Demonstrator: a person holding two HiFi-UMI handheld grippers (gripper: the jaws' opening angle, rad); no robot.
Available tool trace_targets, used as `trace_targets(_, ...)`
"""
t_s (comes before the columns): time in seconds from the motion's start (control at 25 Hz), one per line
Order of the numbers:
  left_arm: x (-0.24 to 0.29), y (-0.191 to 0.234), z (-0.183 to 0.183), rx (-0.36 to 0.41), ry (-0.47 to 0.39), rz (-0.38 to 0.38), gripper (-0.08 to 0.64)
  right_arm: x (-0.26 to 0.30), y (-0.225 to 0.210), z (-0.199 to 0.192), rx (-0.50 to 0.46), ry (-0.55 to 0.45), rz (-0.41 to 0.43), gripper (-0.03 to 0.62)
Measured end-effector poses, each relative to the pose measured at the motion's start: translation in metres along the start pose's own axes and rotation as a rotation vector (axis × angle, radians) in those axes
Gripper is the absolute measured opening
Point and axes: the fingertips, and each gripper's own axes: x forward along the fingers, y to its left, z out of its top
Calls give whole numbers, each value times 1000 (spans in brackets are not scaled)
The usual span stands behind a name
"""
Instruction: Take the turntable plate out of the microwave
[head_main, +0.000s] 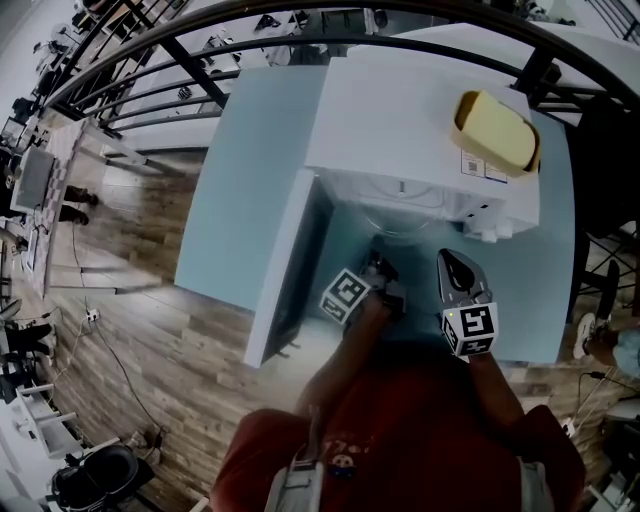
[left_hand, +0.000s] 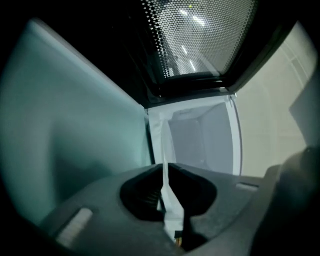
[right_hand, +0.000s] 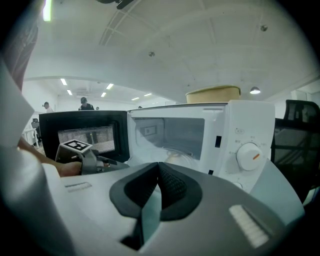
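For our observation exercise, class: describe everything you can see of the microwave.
The microwave is a white oven standing on a pale blue table. Its dark-windowed door is swung open to the left, showing a pale cavity with the glass turntable plate inside. A round knob sits at right; a yellowish container rests on top.

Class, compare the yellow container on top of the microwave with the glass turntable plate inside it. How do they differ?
The yellow container sits on top of the microwave, towards its control end, while the turntable plate lies inside the open cavity. The container is opaque yellow; the plate is clear glass. The container has raised sides, whereas the plate lies flat and low. Both rest level, and nothing holds either of them.
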Motion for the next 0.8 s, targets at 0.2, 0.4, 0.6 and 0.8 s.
trace_targets(0.2,3,-4,-1,-1,9,-27,71,2,2,0,-2,-5,0,0)
trace_targets(0.4,13,-4,-6,-22,50,-56,158,4,3,0,-8,6,-3,0)
trace_targets(0.6,31,-1,-9,-26,83,-90,179,6,-3,0,9,15,-31,0)
trace_targets(0.8,47,-3,-8,-46,99,-138,187,8,-7,-3,24,24,-54,0)
